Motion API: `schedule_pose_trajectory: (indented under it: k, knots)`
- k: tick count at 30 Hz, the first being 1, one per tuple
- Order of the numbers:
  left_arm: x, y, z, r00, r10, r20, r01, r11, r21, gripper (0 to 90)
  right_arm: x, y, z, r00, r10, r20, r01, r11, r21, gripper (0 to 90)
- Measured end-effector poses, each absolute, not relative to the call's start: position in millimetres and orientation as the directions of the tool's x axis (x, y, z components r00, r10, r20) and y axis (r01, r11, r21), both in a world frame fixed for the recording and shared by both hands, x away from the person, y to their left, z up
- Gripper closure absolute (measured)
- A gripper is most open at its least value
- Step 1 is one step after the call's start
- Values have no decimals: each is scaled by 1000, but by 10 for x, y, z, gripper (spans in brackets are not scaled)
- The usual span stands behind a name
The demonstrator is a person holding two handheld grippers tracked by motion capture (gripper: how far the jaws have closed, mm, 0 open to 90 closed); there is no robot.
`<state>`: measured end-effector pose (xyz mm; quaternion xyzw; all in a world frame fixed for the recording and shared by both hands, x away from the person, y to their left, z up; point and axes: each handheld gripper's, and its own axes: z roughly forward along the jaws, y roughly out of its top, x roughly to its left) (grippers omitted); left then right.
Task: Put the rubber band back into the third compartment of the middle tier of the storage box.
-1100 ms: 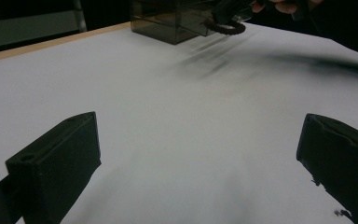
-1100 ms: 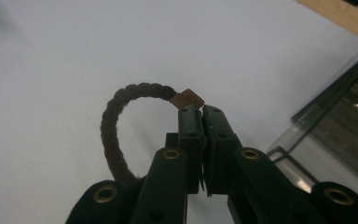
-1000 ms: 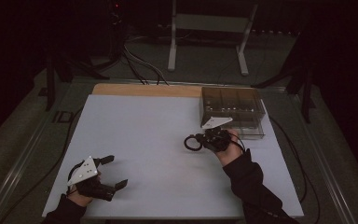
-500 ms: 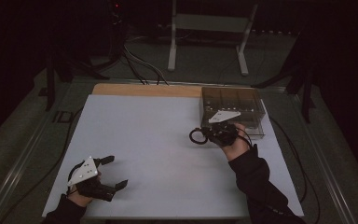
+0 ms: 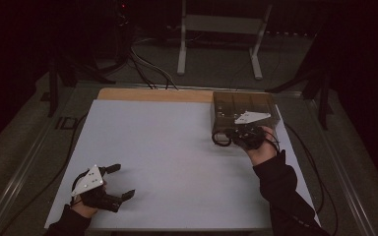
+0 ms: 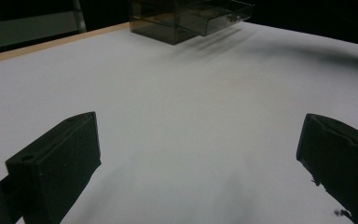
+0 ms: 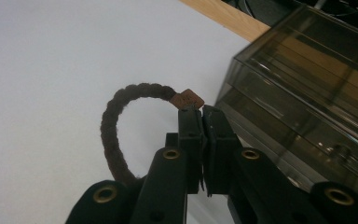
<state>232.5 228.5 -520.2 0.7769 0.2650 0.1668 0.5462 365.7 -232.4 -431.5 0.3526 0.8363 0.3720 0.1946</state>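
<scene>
Just beside the smoky clear drawer box [image 5: 245,109] at the table's far right, your right gripper [image 7: 202,112] has its jaws clamped together on a dark braided loop [image 7: 116,126] with a small brown tag [image 7: 188,99]; the loop hangs out to one side above the white table [image 5: 177,162]. Near the front left edge, your left gripper [image 5: 116,182] rests with jaws spread wide, nothing between them.
</scene>
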Motion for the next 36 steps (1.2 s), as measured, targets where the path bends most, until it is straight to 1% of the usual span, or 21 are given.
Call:
schedule_pose_trajectory:
  k: [15,36]
  knots:
    - [2320,2277,-5196,805,593,-31,228,-261,938,3,3668,-2666,-4260,-613,788,-52,478,422,771,867]
    - [2320,2278,-5193,805,592,-29,226,-261,938,3,3703,-3202,-4206,-498,866,-56,529,354,771,867]
